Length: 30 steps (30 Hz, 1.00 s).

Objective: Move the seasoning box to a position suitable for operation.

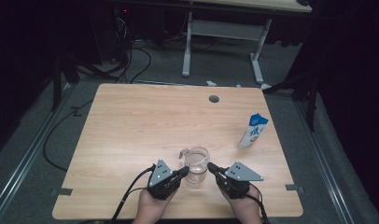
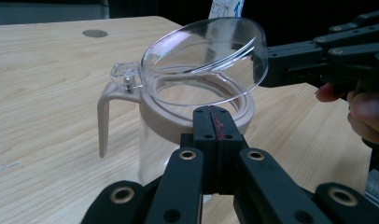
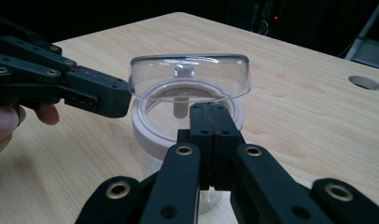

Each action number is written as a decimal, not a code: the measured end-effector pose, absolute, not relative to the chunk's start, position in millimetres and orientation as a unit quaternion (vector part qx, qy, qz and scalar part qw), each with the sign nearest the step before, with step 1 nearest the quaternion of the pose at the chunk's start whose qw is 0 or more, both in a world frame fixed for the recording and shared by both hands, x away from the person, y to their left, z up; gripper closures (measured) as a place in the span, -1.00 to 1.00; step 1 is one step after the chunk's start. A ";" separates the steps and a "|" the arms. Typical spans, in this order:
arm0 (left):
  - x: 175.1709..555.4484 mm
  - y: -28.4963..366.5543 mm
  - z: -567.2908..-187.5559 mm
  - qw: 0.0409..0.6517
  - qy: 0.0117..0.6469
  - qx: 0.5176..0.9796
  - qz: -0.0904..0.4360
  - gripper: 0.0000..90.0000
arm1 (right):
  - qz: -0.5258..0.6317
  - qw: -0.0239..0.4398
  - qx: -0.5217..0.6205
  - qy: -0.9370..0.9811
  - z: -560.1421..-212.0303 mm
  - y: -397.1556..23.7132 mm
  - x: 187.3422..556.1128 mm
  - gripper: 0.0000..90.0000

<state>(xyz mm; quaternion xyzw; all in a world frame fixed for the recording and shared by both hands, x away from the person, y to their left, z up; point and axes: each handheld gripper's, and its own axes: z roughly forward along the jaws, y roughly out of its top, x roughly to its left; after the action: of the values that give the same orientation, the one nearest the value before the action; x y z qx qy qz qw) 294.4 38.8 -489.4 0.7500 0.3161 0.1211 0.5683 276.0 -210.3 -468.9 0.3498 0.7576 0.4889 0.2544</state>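
Lower centre of the high view: clear jug point(image 1: 196, 165) on the counter point(image 1: 131, 126), left gripper point(image 1: 182, 171) and right gripper point(image 1: 212, 167) flanking it, both closed, holding nothing. Left gripper view: hinged lid point(image 2: 211, 51) tilted open at centre. Right gripper view: same; I'd nudge the lid gently, bracing the rim point(image 3: 145, 130).

A light wooden table point(image 1: 131, 140) bears a clear jug point(image 1: 197, 169) and a carton point(image 1: 252, 131).
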 end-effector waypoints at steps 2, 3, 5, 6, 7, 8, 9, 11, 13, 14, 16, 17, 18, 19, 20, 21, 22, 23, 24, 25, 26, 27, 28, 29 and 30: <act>294.2 37.7 -488.7 0.569 0.315 0.750 0.121 1.00 | 0.490 0.253 0.350 0.758 -468.9 -210.1 275.9 1.00; 294.1 37.3 -488.4 0.569 0.315 0.750 0.121 1.00 | 0.490 0.253 0.350 0.758 -469.0 -209.9 275.8 1.00; 293.8 36.9 -487.7 0.572 0.314 0.748 0.122 1.00 | 0.489 0.253 0.349 0.759 -469.5 -209.4 276.2 1.00; 293.6 36.8 -487.3 0.572 0.314 0.748 0.123 1.00 | 0.487 0.252 0.350 0.759 -469.9 -209.0 276.2 1.00; 293.4 36.7 -486.9 0.571 0.314 0.748 0.124 1.00 | 0.486 0.252 0.350 0.760 -470.5 -208.5 276.4 1.00; 293.3 36.7 -486.7 0.572 0.314 0.748 0.125 1.00 | 0.487 0.252 0.348 0.760 -471.2 -207.5 277.1 0.99; 293.4 36.8 -486.7 0.573 0.314 0.747 0.125 1.00 | 0.486 0.252 0.349 0.761 -471.5 -206.9 277.3 0.99; 293.5 36.9 -486.3 0.574 0.315 0.745 0.125 1.00 | 0.487 0.248 0.348 0.761 -472.4 -204.3 277.9 0.99; 293.6 36.9 -486.0 0.576 0.315 0.744 0.127 1.00 | 0.486 0.249 0.346 0.763 -472.8 -201.5 278.1 0.99; 293.6 37.0 -485.9 0.576 0.316 0.743 0.128 1.00 | 0.486 0.248 0.345 0.764 -473.4 -200.6 278.8 0.99; 293.7 37.3 -485.3 0.578 0.318 0.741 0.129 1.00 | 0.487 0.247 0.346 0.763 -474.4 -199.8 279.8 0.99; 293.8 37.5 -484.8 0.579 0.318 0.739 0.130 1.00 | 0.488 0.247 0.344 0.763 -474.6 -199.8 280.1 0.99; 293.8 37.5 -484.8 0.579 0.318 0.739 0.130 1.00 | 0.488 0.247 0.344 0.763 -474.6 -199.8 280.1 0.99; 294.3 38.0 -483.5 0.582 0.319 0.736 0.132 1.00 | 0.489 0.246 0.343 0.763 -474.8 -200.4 280.3 0.99; 294.3 38.0 -483.5 0.582 0.319 0.736 0.132 1.00 | 0.489 0.245 0.344 0.763 -475.0 -200.5 280.1 1.00; 295.0 38.7 -482.6 0.584 0.320 0.735 0.133 1.00 | 0.489 0.245 0.344 0.763 -475.0 -200.5 280.1 1.00; 295.5 39.1 -482.0 0.585 0.320 0.733 0.134 1.00 | 0.491 0.245 0.344 0.762 -475.3 -200.7 280.1 1.00; 296.2 40.0 -480.7 0.587 0.320 0.731 0.136 1.00 | 0.491 0.246 0.343 0.762 -475.5 -200.8 280.2 1.00; 296.6 40.3 -480.2 0.589 0.322 0.729 0.137 1.00 | 0.491 0.246 0.343 0.762 -475.5 -200.8 280.2 1.00; 297.1 41.0 -479.5 0.589 0.323 0.727 0.138 1.00 | 0.492 0.247 0.343 0.762 -475.7 -200.8 280.2 1.00; 297.7 41.5 -479.0 0.591 0.324 0.726 0.138 1.00 | 0.492 0.247 0.342 0.761 -475.8 -200.9 280.2 1.00; 298.3 42.1 -478.4 0.592 0.325 0.724 0.139 1.00 | 0.493 0.247 0.343 0.761 -476.0 -200.9 280.2 1.00; 299.0 42.5 -478.0 0.592 0.326 0.724 0.139 1.00 | 0.493 0.247 0.343 0.761 -476.0 -200.9 280.0 0.99; 299.0 42.5 -478.0 0.592 0.326 0.724 0.139 1.00 | 0.493 0.247 0.343 0.761 -476.0 -200.9 280.0 0.99; 299.7 42.9 -477.5 0.593 0.327 0.722 0.141 1.00 | 0.493 0.247 0.343 0.760 -476.1 -200.8 279.9 0.99</act>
<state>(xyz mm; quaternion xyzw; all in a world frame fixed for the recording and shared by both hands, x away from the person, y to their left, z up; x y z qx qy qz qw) 299.7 42.9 -477.5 0.7224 0.3266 0.1406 0.5931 279.9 -200.8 -476.1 0.3432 0.7603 0.4929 0.2473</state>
